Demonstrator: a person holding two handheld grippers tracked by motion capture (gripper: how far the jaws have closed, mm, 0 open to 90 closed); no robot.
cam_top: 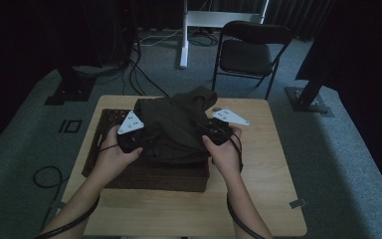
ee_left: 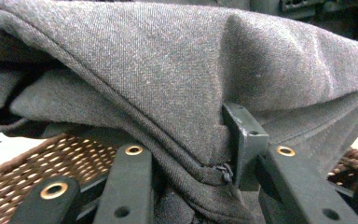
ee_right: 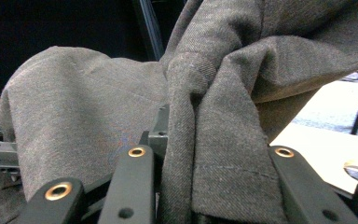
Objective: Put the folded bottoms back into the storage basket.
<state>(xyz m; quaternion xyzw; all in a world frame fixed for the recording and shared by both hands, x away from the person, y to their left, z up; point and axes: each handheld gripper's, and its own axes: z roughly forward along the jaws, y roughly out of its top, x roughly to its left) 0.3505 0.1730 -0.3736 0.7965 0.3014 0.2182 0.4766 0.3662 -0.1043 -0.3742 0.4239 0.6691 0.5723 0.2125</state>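
- 2 grippers: I am clamping the left gripper (cam_top: 146, 142) on the folded dark garment (cam_top: 171, 127).
- I am pinching it with the right gripper (cam_top: 204, 132) above the wicker basket (cam_top: 107, 124).

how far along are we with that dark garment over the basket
Done: the garment is bunched into rough folds. In hand: the left tongs and right tongs each grip a side of it above the basket. Left, by my guess: lowering it in and letting go.
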